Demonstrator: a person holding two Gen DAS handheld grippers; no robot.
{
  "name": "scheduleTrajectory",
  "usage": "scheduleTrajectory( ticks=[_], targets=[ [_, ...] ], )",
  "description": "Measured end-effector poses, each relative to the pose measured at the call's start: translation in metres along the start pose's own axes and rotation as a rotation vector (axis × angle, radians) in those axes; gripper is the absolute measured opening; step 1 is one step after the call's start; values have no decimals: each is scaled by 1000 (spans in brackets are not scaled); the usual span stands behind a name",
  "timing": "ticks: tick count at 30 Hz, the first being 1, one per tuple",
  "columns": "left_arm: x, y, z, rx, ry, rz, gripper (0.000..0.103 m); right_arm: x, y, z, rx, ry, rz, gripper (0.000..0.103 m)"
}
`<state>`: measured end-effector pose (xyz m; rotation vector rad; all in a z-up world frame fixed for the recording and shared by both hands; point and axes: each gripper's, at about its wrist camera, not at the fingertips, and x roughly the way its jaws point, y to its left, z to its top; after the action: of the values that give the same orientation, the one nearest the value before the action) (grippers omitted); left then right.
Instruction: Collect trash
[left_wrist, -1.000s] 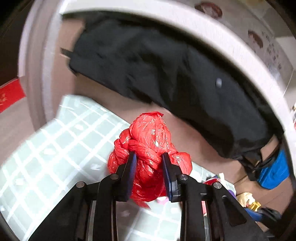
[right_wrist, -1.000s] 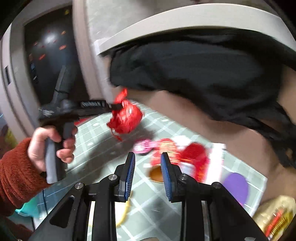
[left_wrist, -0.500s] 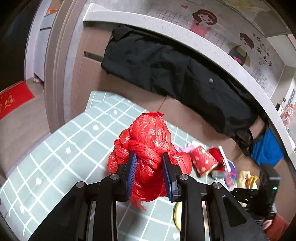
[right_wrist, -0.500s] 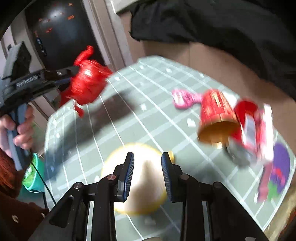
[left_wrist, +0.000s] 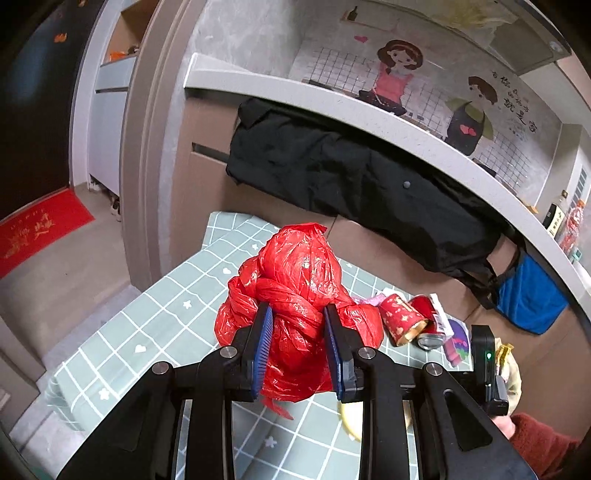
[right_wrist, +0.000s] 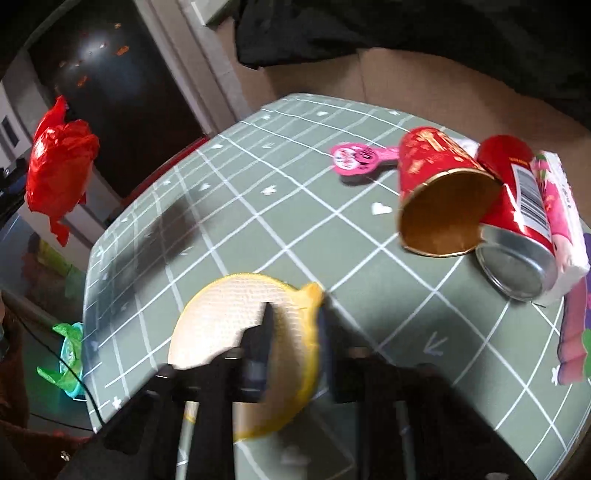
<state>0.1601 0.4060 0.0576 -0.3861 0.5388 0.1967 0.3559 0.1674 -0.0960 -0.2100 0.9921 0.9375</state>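
A knotted red bag (left_wrist: 295, 295) is held in the left claw (left_wrist: 298, 347), whose jaws are part-closed and pressed on the twisted plastic at the knot; the bag hangs clear of the table (left_wrist: 155, 314), with most of its bulk beyond the fingertips. The jaws of the right claw (right_wrist: 295, 332) have just been closing, and they are now nearly shut on the rim of a yellow peel (right_wrist: 236, 314), a pale-lined shell lying on the cloth directly under and in front of that claw; the picture is blurred there, so the firmness of the grip cannot be told. The step in hand is judged to be the pick-up of the peel, with the bag already collected. A straight lift is called for next, and then a carry to wherever the trash is gathered; a green-lined bin (right_wrist: 70, 350) is seen off the table's edge, far to the right claw's left. Ahead and to the right of that claw a red cup (right_wrist: 439, 195), a can (right_wrist: 517, 229) and a tissue pack (right_wrist: 565, 221) lie touching one another, with a pink wrapper (right_wrist: 354, 158) beyond. Open cloth is left ahead and to the left, so room for lifting is ample; the near table edge lies just beneath the claw.
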Motion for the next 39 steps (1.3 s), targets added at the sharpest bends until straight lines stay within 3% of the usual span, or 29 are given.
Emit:
scheduleTrajectory(
  ticks=[5,14,18,25,28,35,39],
  targets=[
    [-22,-32,-2,62,-23,-9,28,-43,16,-7,-22,-103,23,5],
    [-26,-131,-11,221,-58,-77,28,-161,18,-19,-59,-332,-91,3],
    [-10,-167,-20,252,-38,-122,28,-195,9,-28,-64,-382,-149,3],
    [27,-174,-38,213,32,-155,28,-182,-25,-57,-38,-311,-150,8],
    [44,-171,-46,184,67,-174,28,-168,-37,-74,-6,-290,-162,28],
    [89,-160,-72,164,148,-182,28,-164,-82,-113,149,-292,-247,28],
    [114,-158,-83,140,216,-206,28,-154,-123,-120,263,-255,-208,29]
  ],
)
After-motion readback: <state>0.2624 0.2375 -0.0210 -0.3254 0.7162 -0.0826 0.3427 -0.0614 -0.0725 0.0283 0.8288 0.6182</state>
